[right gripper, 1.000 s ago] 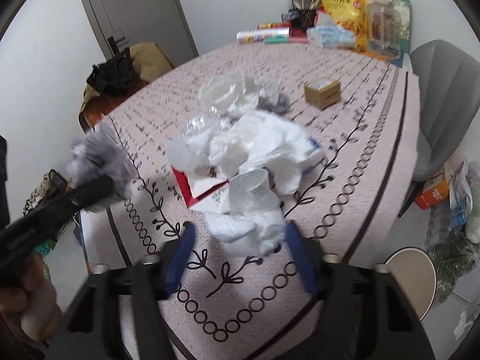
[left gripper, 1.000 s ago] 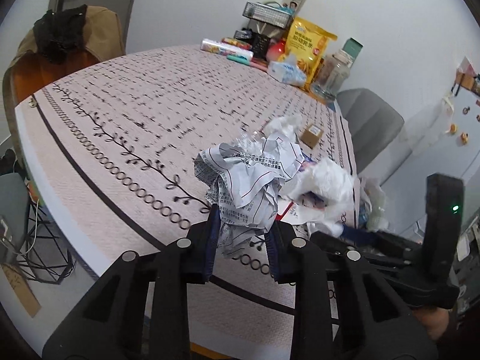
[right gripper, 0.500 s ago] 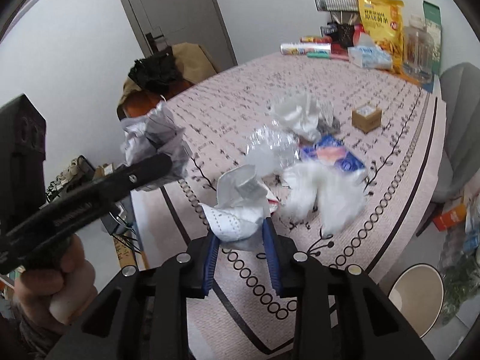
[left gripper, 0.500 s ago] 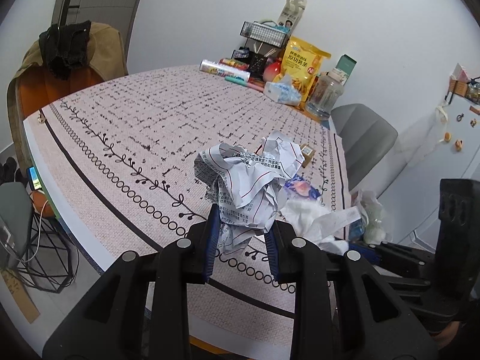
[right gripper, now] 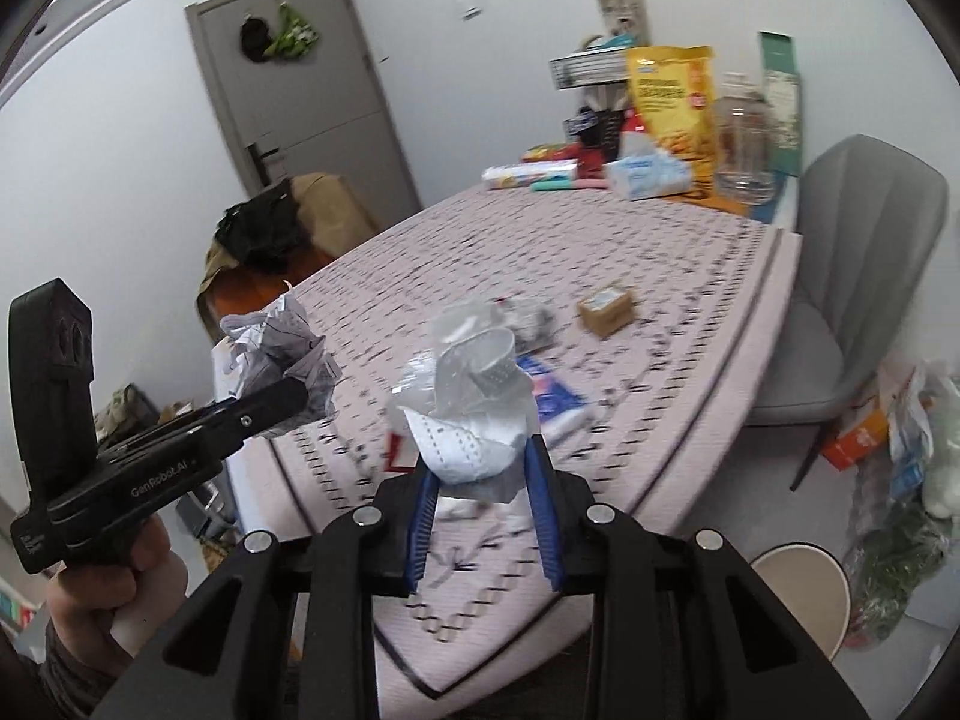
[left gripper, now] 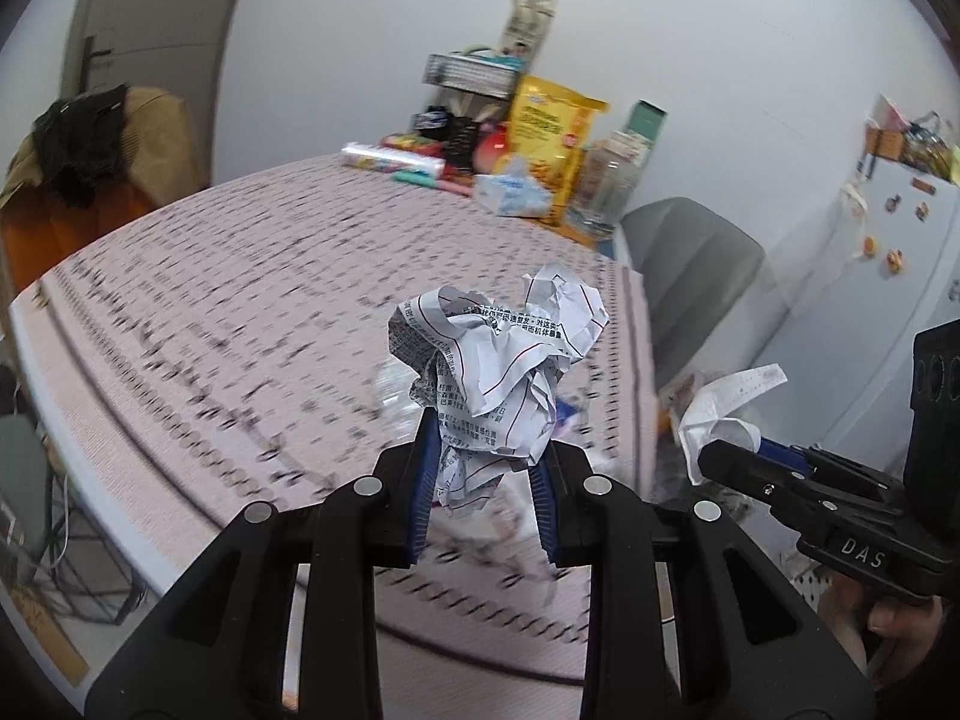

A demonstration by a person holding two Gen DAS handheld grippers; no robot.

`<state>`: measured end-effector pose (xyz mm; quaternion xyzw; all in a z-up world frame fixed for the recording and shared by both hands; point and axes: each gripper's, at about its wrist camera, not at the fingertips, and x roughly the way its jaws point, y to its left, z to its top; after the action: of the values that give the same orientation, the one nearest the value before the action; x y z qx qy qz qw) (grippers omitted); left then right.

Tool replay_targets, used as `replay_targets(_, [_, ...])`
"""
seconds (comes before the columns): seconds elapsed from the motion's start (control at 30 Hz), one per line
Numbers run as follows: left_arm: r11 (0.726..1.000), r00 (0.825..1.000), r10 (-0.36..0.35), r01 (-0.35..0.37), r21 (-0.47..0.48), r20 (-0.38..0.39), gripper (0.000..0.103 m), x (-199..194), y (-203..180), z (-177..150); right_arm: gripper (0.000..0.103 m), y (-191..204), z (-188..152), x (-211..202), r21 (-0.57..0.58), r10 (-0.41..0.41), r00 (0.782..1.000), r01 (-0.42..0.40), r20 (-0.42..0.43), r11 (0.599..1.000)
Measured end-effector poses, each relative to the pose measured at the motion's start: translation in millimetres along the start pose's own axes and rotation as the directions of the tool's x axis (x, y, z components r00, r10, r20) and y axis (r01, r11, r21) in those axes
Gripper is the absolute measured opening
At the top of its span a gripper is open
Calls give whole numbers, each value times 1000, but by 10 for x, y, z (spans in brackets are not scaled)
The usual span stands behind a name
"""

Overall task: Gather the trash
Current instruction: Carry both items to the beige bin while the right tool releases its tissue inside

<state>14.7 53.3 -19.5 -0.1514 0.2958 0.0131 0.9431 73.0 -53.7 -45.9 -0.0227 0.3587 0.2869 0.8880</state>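
Observation:
My left gripper (left gripper: pixel 483 480) is shut on a crumpled printed paper ball (left gripper: pixel 501 366) and holds it above the table's near edge; the ball also shows in the right wrist view (right gripper: pixel 276 354). My right gripper (right gripper: pixel 480 492) is shut on a crumpled white paper wad (right gripper: pixel 471 414), lifted above the table; the wad shows at the right of the left wrist view (left gripper: pixel 720 414). More trash lies on the patterned tablecloth (right gripper: pixel 660 264): clear plastic (right gripper: pixel 462 324), a blue wrapper (right gripper: pixel 555 390), a small brown box (right gripper: pixel 606 304).
Food packs, a tissue pack (right gripper: pixel 645 177), a jar (right gripper: pixel 741 144) and a rack stand at the table's far end. A grey chair (right gripper: pixel 858 276) is on the right. A round beige bin (right gripper: pixel 804 588) and bags sit on the floor at right. A chair with clothes (right gripper: pixel 270 234) stands at left.
Both grippers rose and pulled back from the table with their paper. The right gripper, open around the wad a second ago, has closed on it.

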Motion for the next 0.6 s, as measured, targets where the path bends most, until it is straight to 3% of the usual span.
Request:
replay_targets(0.3, [989,993,-111,114,92,-36,28,298,-661,130,29,-656,-11,-351,115,-134,990,128,42,985])
replay_targets(0.6, [973,981,-167,181,143,-100,28,651,-1255,173,30,-1314,-168,-535,230,-244,969,229,38,946])
